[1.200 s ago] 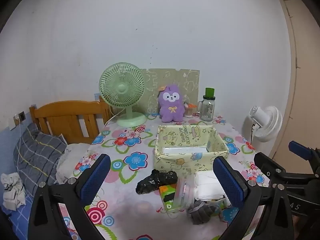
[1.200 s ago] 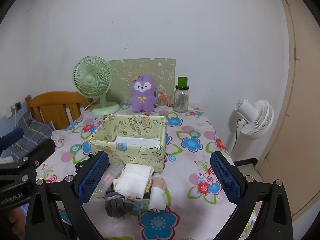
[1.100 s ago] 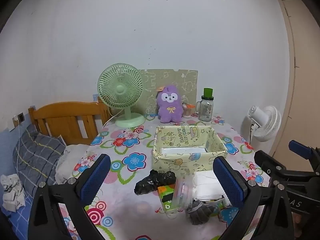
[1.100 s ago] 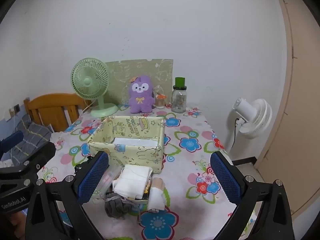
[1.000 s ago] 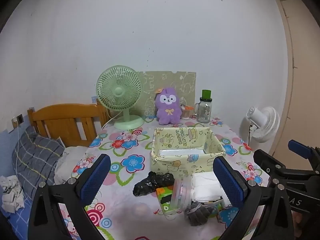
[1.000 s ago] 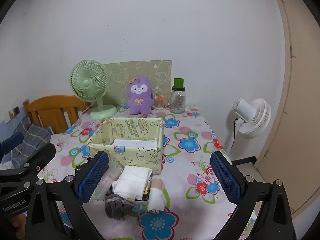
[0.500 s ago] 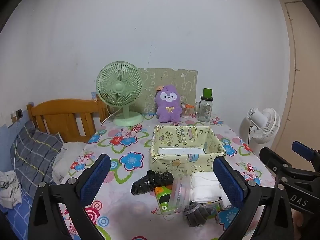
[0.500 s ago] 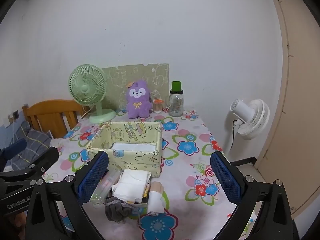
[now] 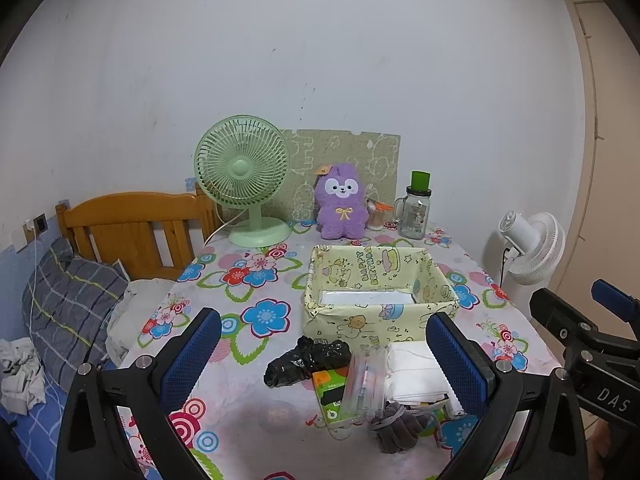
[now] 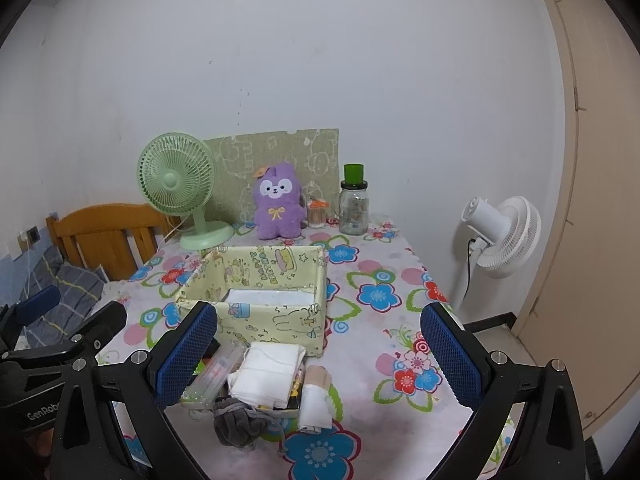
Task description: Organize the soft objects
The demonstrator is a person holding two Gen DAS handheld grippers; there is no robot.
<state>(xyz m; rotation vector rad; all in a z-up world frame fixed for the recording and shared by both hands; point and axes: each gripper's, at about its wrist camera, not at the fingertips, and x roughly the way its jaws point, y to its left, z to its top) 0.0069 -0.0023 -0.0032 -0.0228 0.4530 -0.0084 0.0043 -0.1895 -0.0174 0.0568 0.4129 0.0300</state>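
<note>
A yellow patterned box (image 9: 378, 294) (image 10: 256, 296) stands open on the flowered table. In front of it lie a folded white cloth (image 9: 414, 368) (image 10: 268, 372), a grey cloth bundle (image 9: 394, 426) (image 10: 236, 420), a crumpled black item (image 9: 306, 360), a clear plastic packet (image 9: 364, 384) (image 10: 214, 374), a green carton (image 9: 330, 390) and a white-and-tan rolled item (image 10: 316, 394). My left gripper (image 9: 322, 354) is open above the pile. My right gripper (image 10: 318, 354) is open over it too. Both are empty.
A green desk fan (image 9: 244, 176) (image 10: 178, 184), a purple plush toy (image 9: 340, 200) (image 10: 278, 200) and a glass jar with a green lid (image 9: 418, 208) (image 10: 354, 202) stand at the table's back. A white floor fan (image 9: 532, 248) (image 10: 502, 236) is right; a wooden bed (image 9: 132, 224) left.
Both grippers have drawn back and up slightly, so the table and box sit a little lower and smaller in view. Nothing on the table has moved.
</note>
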